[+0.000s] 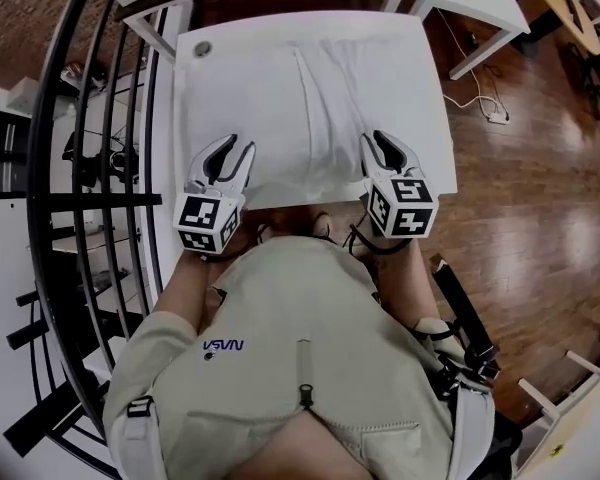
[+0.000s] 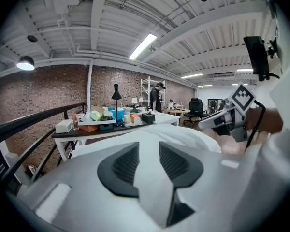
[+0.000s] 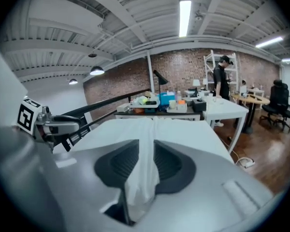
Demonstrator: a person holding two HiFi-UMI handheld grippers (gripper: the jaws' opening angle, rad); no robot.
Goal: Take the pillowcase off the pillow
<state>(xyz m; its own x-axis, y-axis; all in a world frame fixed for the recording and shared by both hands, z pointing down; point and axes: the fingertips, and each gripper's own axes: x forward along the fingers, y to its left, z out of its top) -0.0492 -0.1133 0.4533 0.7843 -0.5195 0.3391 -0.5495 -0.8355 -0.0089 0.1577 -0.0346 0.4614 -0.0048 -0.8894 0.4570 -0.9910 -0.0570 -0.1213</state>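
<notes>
**Head view.** The pillow point(image 1: 310, 88) lies flat on a white bench point(image 1: 436, 118). It fills most of the top and is covered in its white pillowcase point(image 1: 320, 158). The left claw point(image 1: 232, 152) is at the near left corner of the pillow and the right claw point(image 1: 386, 148) is at the near right corner. Both point away from the person. A black railing point(image 1: 80, 168) curves along the left of the bench. This view does not show the gap between either pair of jaws.

**Left gripper view.** The jaws stand narrowly apart. White pillowcase cloth fills the gap, and the pads bear on it. The pillow bulges just beyond the jaws. The right claw shows at the right edge of this view.

**Right gripper view.** The jaws stand narrowly apart and are closed on a bunched fold of pillowcase. The fold hangs below the pads. A ridge of cloth runs from the jaws away across the pillow.

**Gripper views only.** A second bench point(image 3: 159, 111) stands behind the pillow and carries boxes and a lamp point(image 3: 159, 77). A person point(image 3: 223, 76) stands farther back, before a brick wall point(image 3: 179, 71).
</notes>
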